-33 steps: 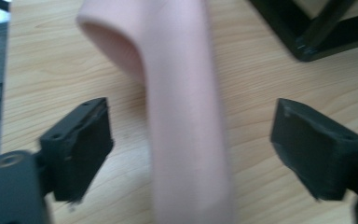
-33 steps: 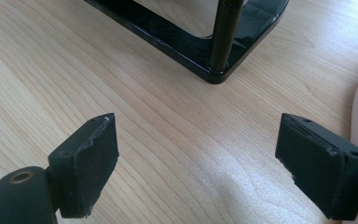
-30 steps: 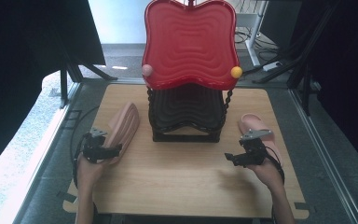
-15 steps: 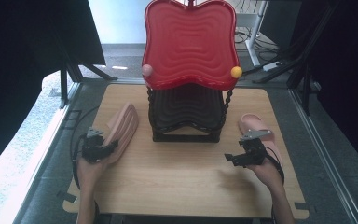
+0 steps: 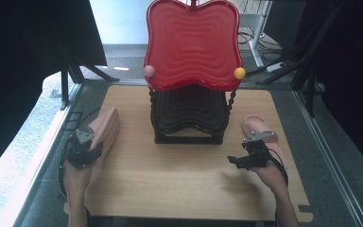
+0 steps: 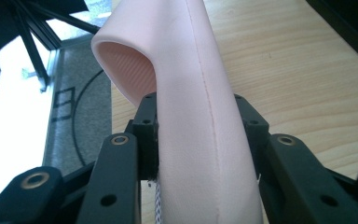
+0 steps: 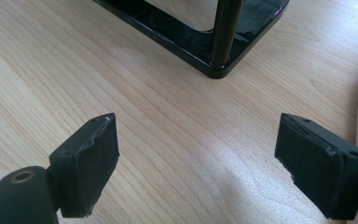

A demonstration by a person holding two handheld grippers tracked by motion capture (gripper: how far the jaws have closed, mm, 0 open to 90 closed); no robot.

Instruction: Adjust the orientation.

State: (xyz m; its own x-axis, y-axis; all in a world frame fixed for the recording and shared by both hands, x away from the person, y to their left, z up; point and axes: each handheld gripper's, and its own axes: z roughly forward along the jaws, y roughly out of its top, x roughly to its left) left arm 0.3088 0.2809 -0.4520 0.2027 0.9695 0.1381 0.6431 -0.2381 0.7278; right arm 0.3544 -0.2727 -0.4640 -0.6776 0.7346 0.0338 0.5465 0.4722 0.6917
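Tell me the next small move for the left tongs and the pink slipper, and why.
Probably lift the slipper clear of the table and carry it toward the black rack. The left tongs have just closed onto its sides, pads pressing on it, and the right tongs stand open with nothing between them beside the other slipper.

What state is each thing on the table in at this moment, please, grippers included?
Left gripper: its jaws have just been closing; now shut on the left slipper.
Left slipper: pink, clamped across its upper, opening facing away.
Right gripper: open, nothing between its jaws, above bare wood.
Right slipper: lying flat on the table, beside the right gripper, ungripped.
Rack: upright, black lower tier bare, red top tier bare.
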